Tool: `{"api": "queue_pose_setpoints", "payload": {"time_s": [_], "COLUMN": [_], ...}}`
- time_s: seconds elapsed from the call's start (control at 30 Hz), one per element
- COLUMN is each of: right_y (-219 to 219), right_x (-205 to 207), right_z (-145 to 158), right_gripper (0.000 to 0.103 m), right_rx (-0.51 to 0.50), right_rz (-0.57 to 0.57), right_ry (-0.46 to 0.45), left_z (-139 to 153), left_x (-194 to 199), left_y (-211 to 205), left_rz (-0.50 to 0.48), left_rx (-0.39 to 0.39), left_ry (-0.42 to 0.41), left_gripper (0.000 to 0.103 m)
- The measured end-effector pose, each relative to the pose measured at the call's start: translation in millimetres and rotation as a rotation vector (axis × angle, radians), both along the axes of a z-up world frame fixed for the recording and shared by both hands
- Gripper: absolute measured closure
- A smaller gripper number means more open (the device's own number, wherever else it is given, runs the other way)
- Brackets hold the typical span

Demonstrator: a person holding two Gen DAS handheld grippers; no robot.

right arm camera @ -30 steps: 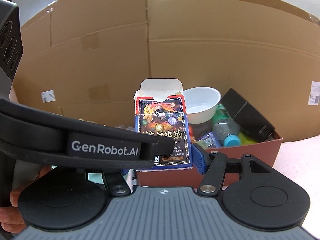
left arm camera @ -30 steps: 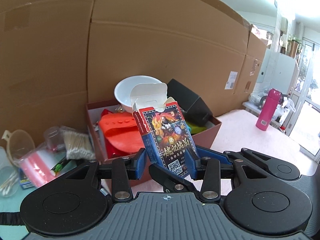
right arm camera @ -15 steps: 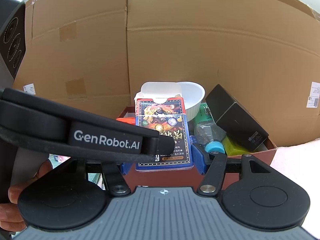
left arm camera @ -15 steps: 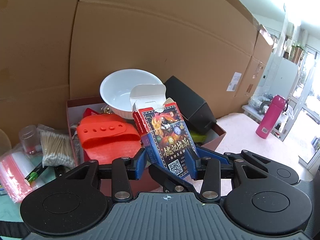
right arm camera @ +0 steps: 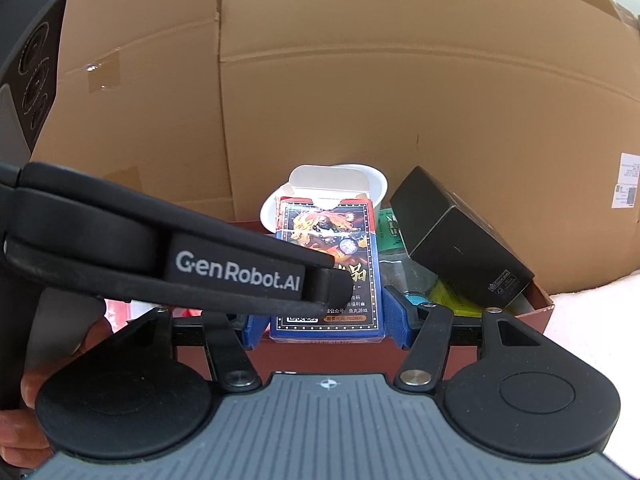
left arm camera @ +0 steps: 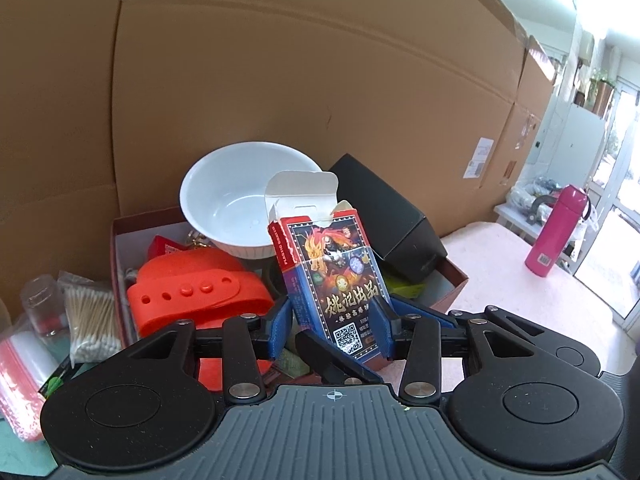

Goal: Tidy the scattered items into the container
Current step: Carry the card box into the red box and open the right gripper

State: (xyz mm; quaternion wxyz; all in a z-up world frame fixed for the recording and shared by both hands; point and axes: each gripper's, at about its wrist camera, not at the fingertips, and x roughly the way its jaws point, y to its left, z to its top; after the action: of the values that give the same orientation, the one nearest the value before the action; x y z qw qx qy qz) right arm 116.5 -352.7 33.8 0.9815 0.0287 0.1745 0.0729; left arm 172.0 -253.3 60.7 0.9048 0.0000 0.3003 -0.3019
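You can read "GenRobot.AI" in white on the black arm (right arm camera: 236,272) crossing your right camera, "PLASTIC COATED" on the red side strip of the card box (left arm camera: 336,276), large gold Chinese characters and a QR code on its front, and what looks like "002605" along its bottom edge.

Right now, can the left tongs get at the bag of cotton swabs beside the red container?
Probably not yet. The left tongs are shut on the card box, so they cannot grip more. The cotton swabs lie uncovered left of the container; once the box is released, the way looks free.
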Motion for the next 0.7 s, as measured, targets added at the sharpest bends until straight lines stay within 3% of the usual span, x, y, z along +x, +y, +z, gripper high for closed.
{"api": "queue_pose_setpoints", "payload": {"time_s": [0.33, 0.53, 0.7], "right_y": [-7, -10, -9], "right_x": [13, 19, 15], "right_z": [-7, -19, -22], "right_gripper": [0.038, 0.038, 0.029], "right_rx": [0.029, 0.028, 0.007], "right_rz": [-0.022, -0.033, -0.031], "right_ry": [-0.016, 0.004, -0.013], "left_z": [-2, -16, -20], "left_x": [12, 17, 18], "left_y": [-14, -12, -3], "left_rz": [0.000, -0.006, 0.013], "left_rx": [0.036, 0.039, 0.001], "left_ry": [-0.021, 0.015, 0.029], "left_gripper": [0.043, 0.042, 0.044]}}
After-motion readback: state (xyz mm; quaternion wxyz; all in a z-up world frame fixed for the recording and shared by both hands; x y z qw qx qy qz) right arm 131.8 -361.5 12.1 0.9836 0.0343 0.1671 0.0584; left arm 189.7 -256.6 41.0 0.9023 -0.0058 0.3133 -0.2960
